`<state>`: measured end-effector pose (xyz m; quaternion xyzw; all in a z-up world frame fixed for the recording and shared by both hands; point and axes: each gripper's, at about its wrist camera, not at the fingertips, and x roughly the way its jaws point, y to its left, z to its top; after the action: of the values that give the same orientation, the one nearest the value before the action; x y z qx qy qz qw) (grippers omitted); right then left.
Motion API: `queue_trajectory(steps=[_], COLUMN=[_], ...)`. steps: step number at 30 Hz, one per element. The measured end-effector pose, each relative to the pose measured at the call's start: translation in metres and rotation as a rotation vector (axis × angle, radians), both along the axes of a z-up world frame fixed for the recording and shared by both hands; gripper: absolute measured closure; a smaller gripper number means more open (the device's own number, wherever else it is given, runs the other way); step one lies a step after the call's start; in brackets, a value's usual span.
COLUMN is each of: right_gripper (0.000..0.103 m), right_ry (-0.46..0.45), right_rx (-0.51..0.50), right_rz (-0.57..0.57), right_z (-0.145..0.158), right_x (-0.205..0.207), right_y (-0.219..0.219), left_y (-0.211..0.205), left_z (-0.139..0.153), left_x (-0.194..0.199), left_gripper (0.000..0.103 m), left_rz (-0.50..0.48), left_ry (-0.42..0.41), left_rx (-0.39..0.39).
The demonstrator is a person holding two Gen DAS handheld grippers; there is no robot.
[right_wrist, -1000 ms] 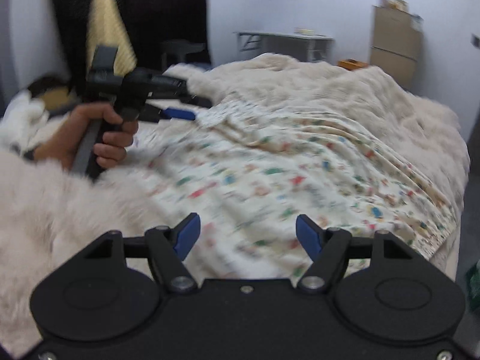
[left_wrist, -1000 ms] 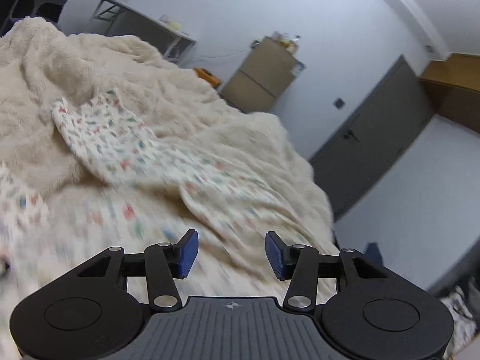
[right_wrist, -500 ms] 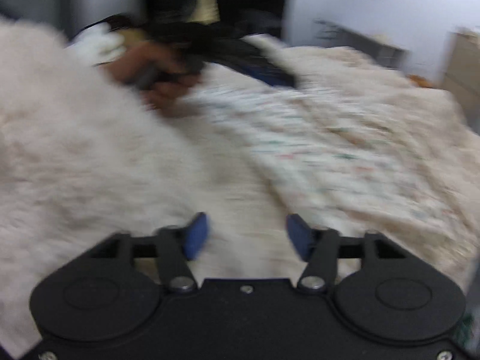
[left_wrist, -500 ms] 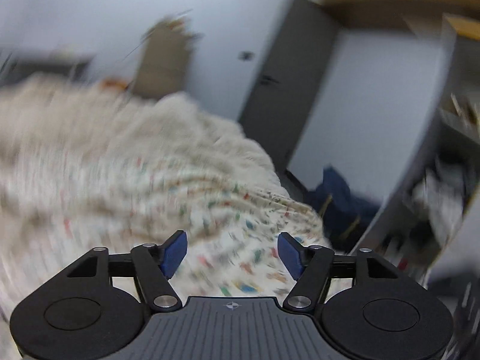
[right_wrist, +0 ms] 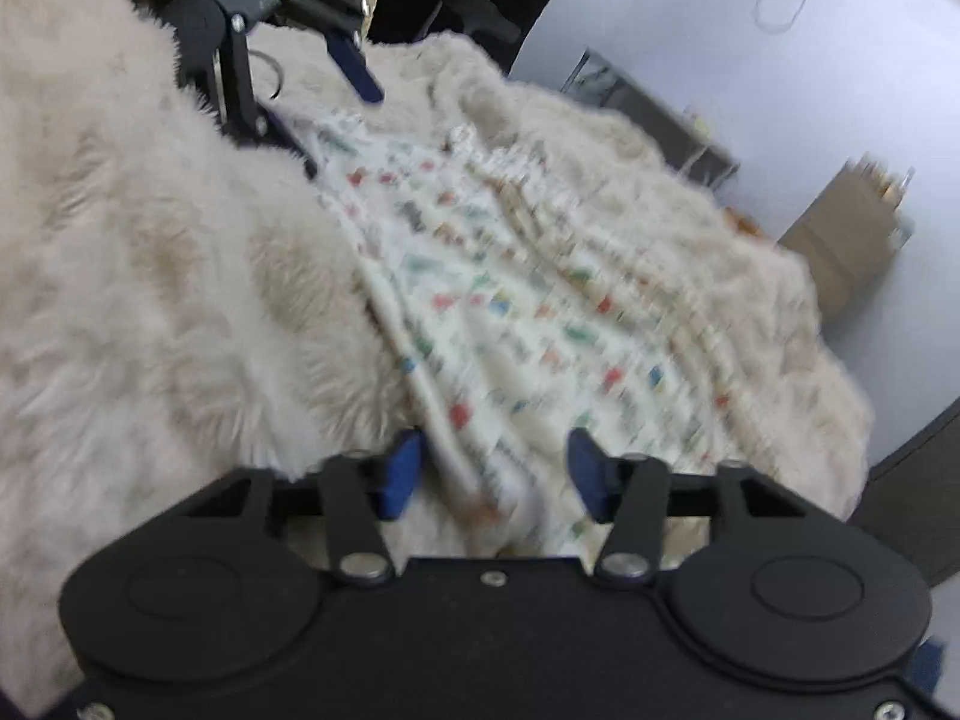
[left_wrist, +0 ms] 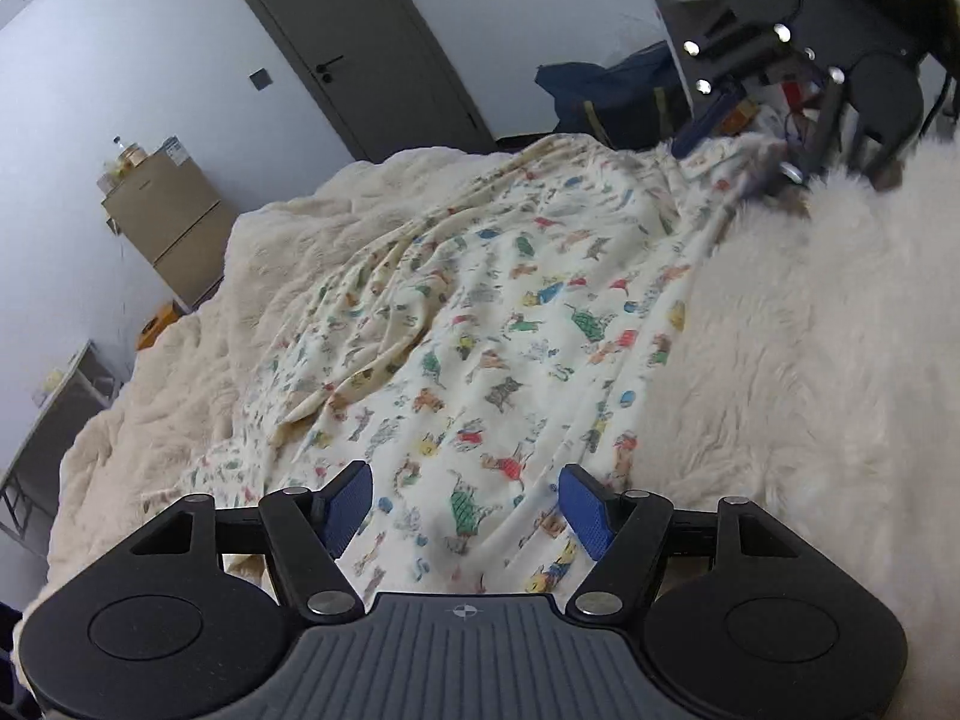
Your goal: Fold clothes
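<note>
One printed garment (left_wrist: 480, 324) lies spread on a bed covered by a cream fleece blanket (left_wrist: 288, 240), with a white shaggy throw (left_wrist: 810, 360) along one long side; its edge touches that throw. The garment's long axis runs from the left tongs (left_wrist: 465, 507) to the right tongs (right_wrist: 492, 471), which stand at its opposite ends. Ridges of cloth run along the same line.

Left tongs: blue pads (left_wrist: 585, 510) apart, cloth lying between them, not pressed; the jaws have just been closing. Right tongs: pads apart, a fold of the garment's edge between them but not visibly clamped; the jaws have just been closing. The right wrist view is blurred.

Around the bed: one grey door (left_wrist: 360, 42), one tan cabinet (left_wrist: 171, 228) with small items on top, one grey worktop (left_wrist: 54, 414) by the wall, and one dark blue bag (left_wrist: 612, 90) on the floor. Nothing lies on the garment.
</note>
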<state>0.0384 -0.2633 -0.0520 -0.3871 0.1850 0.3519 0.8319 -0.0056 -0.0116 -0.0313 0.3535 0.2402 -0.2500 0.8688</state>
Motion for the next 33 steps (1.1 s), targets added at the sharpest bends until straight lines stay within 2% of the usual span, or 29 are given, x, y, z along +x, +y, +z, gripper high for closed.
queue_trajectory(steps=[3,7,10,12,15,16,17,18,19,20,21,23,25,27,29,30,31,32,33], right_gripper=[0.072,0.072,0.072,0.072,0.072,0.073,0.073,0.077,0.089,0.094,0.095,0.097,0.098,0.098,0.098,0.096,0.089,0.084,0.079], right_ry=[-0.015,0.001,-0.015,-0.008,0.009,0.013,0.015,0.025,0.039,0.048,0.054,0.058,0.056,0.086,0.141,0.159,0.173,0.187,0.198], right_rx=[-0.013,-0.043,-0.004,0.039,0.052,0.036,0.017,-0.008,-0.026,-0.032,-0.037,-0.036,-0.023,-0.007,-0.013,-0.021,-0.028,-0.036,-0.038], right_rz=[0.022,0.072,0.022,-0.013,-0.009,0.008,0.026,0.052,0.074,0.082,0.083,0.089,0.094,0.127,0.181,0.192,0.198,0.204,0.208], right_z=[-0.006,-0.011,-0.005,0.002,0.004,0.002,0.0,-0.003,-0.005,-0.005,-0.004,0.001,0.01,0.026,0.037,0.036,0.034,0.033,0.032], right_x=[-0.003,-0.009,-0.004,0.001,0.002,-0.001,-0.005,-0.008,-0.011,-0.012,-0.013,-0.017,-0.023,-0.038,-0.056,-0.059,-0.06,-0.061,-0.06], right_y=[0.006,0.007,0.004,-0.001,-0.004,-0.003,-0.002,0.0,0.002,0.002,0.001,-0.005,-0.013,-0.026,-0.032,-0.032,-0.03,-0.029,-0.029], left_y=[-0.004,0.003,0.004,0.002,-0.004,-0.008,-0.01,-0.012,-0.015,-0.016,-0.017,-0.016,-0.007,0.002,0.0,-0.001,0.0,0.003,0.011], left_z=[0.004,0.006,0.004,0.002,-0.005,-0.008,-0.009,-0.01,-0.011,-0.01,-0.008,0.001,0.021,0.037,0.036,0.032,0.03,0.029,0.03], left_x=[-0.017,-0.021,-0.021,-0.023,-0.022,-0.016,-0.011,-0.003,0.003,0.005,0.004,-0.005,-0.017,-0.03,-0.038,-0.04,-0.037,-0.034,-0.027], left_gripper=[0.054,0.054,0.056,0.055,0.043,0.053,0.064,0.094,0.101,0.101,0.101,0.102,0.102,0.102,0.099,0.093,0.083,0.077,0.062], left_rz=[-0.079,-0.114,-0.152,-0.166,-0.15,-0.094,-0.062,-0.016,0.021,0.025,0.018,-0.026,-0.086,-0.14,-0.182,-0.185,-0.17,-0.157,-0.125], left_ry=[-0.01,0.043,0.09,0.079,0.001,-0.041,-0.05,-0.059,-0.065,-0.062,-0.066,-0.072,-0.014,0.031,0.058,0.064,0.087,0.113,0.148], left_rx=[0.009,-0.014,-0.018,-0.017,0.016,0.038,0.042,0.041,0.039,0.036,0.032,0.022,-0.054,-0.093,-0.064,-0.049,-0.063,-0.082,-0.12])
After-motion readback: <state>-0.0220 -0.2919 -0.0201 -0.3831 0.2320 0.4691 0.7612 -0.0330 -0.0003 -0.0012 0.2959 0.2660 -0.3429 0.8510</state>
